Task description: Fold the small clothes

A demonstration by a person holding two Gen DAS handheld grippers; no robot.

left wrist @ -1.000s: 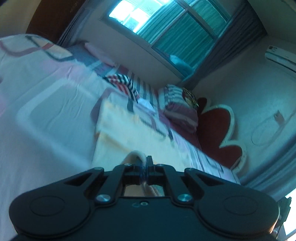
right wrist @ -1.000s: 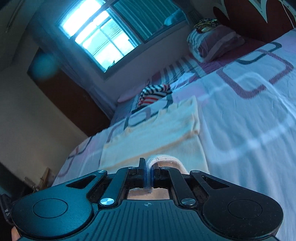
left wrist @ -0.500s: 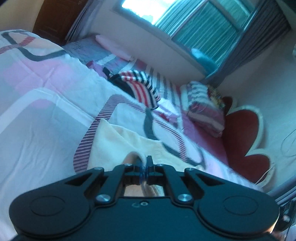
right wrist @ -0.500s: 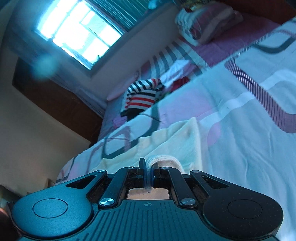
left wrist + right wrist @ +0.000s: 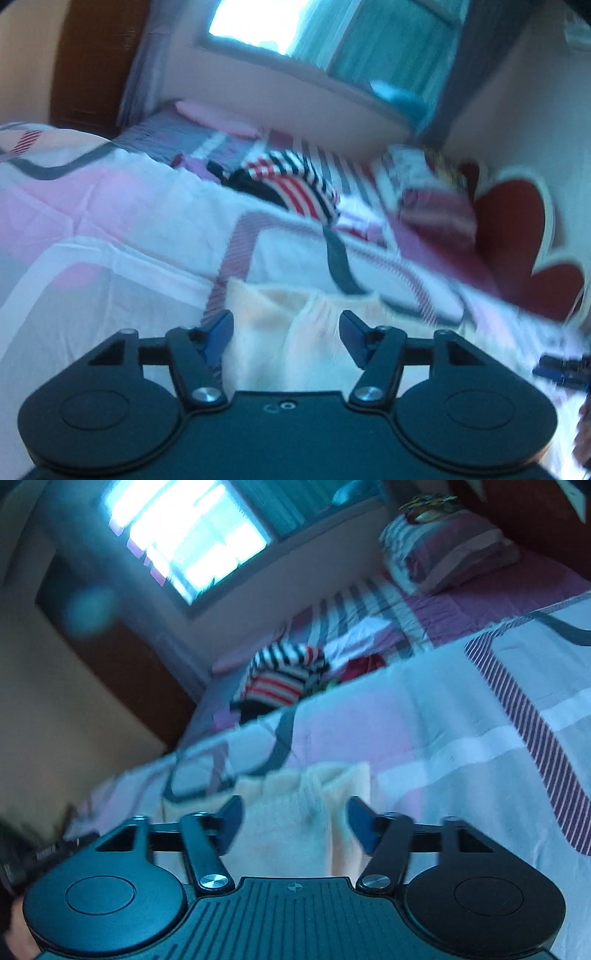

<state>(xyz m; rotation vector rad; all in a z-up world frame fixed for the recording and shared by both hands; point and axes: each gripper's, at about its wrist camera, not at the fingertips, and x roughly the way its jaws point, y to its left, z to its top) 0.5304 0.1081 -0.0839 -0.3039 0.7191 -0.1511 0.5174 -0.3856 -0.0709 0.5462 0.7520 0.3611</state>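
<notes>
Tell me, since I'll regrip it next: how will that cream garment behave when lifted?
The cream garment probably droops: it lies in soft folds on the bedspread. It looks thin, so likely light. The open left gripper could bunch it if pushed.

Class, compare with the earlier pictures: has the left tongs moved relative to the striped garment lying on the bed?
Yes. The left tongs has drawn closer to the striped garment, and it has just been opening over the cream cloth.

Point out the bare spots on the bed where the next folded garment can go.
Free: the patterned bedspread left of the cream garment, and the wide stretch to its right. Crowded: the far side, where the striped clothes pile and the pillow lie. Both grippers, left and right, have just opened above the garment.
</notes>
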